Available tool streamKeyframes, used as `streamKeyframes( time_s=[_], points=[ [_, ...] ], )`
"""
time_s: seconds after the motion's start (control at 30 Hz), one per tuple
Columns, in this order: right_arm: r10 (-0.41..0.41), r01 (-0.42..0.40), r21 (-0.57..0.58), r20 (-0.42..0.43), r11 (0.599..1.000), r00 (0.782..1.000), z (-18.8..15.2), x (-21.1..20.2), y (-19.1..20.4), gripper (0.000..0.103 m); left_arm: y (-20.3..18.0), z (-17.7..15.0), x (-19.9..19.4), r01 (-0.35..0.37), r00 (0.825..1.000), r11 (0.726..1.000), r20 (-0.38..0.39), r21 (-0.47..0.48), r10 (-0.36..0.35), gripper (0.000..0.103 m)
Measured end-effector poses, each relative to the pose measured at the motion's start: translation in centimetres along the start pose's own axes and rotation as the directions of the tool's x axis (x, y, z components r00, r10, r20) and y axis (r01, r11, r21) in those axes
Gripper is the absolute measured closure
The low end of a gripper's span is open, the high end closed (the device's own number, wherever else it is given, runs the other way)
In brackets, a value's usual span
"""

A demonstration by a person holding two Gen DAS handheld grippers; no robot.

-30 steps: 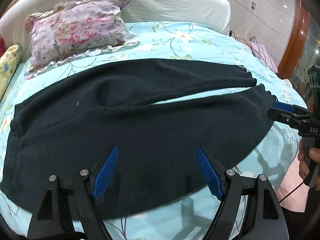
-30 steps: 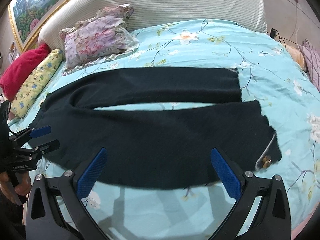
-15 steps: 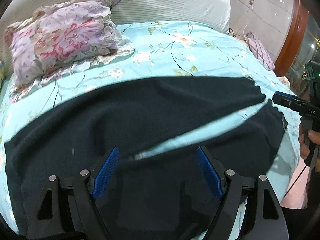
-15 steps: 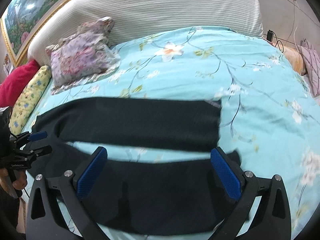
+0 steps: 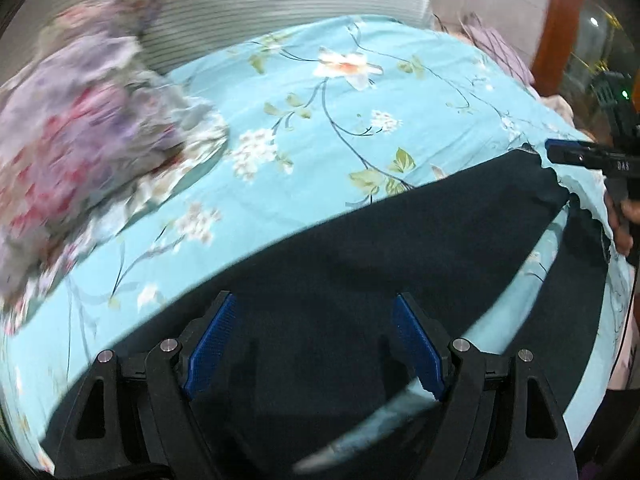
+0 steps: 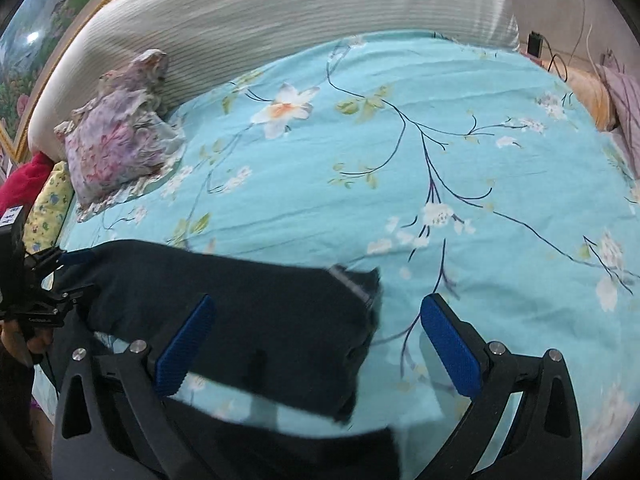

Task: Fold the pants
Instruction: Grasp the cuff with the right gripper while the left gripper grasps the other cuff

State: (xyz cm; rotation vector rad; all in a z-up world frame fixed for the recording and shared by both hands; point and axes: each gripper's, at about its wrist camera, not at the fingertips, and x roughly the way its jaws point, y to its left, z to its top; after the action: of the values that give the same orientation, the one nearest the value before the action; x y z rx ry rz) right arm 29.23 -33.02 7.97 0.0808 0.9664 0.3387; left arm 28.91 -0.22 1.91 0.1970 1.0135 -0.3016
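Observation:
Black pants [image 5: 360,264] lie spread flat on the light blue floral bedspread [image 5: 340,128], legs running sideways with a strip of bedspread between them. My left gripper [image 5: 316,340] is open, low over the far leg, blue pads [image 5: 208,340] on either side of dark cloth. My right gripper [image 6: 316,340] is open over the hem end of the far leg [image 6: 240,304]; its right pad [image 6: 448,340] is over bare bedspread [image 6: 400,140]. Each gripper shows at the edge of the other's view: the right one [image 5: 580,156] and the left one [image 6: 44,292].
A floral pillow [image 6: 116,148] lies at the back left by the striped white headboard [image 6: 280,28]. A red cushion [image 6: 20,180] and a yellow one [image 6: 46,208] sit at the far left. Cables and a charger [image 6: 536,44] lie at the back right.
Both grippers moved forward over the near leg and lower, toward the far leg. The pants now fill only the lower part of each view. Both stayed open.

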Motion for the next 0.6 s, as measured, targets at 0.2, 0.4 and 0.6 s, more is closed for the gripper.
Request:
streamKeyframes(
  time_s=[0.2, 0.4, 0.6],
  points=[
    [0.049, -0.050, -0.008, -0.090, 0.999, 0.995, 1.5, 2.1, -1.5, 0.014, 0.5, 3.2, 2.4, 0.095, 0.995, 0.993, -0.022, 0.076, -0.093, 0.023],
    [0.079, -0.080, 0.001, -0.151, 0.997, 0.985, 1.3, 3.7, -1.7, 0.030, 0.0, 5.1, 5.9, 0.125, 0.988, 0.978, -0.108, 0.166, -0.108, 0.023],
    [0.091, -0.098, -0.026, -0.180, 0.995, 0.979, 1.2, 4.4, -1.1, 0.067, 0.0, 5.5, 8.7, 0.179, 0.965, 0.973, -0.221, 0.148, -0.144, 0.024]
  ],
)
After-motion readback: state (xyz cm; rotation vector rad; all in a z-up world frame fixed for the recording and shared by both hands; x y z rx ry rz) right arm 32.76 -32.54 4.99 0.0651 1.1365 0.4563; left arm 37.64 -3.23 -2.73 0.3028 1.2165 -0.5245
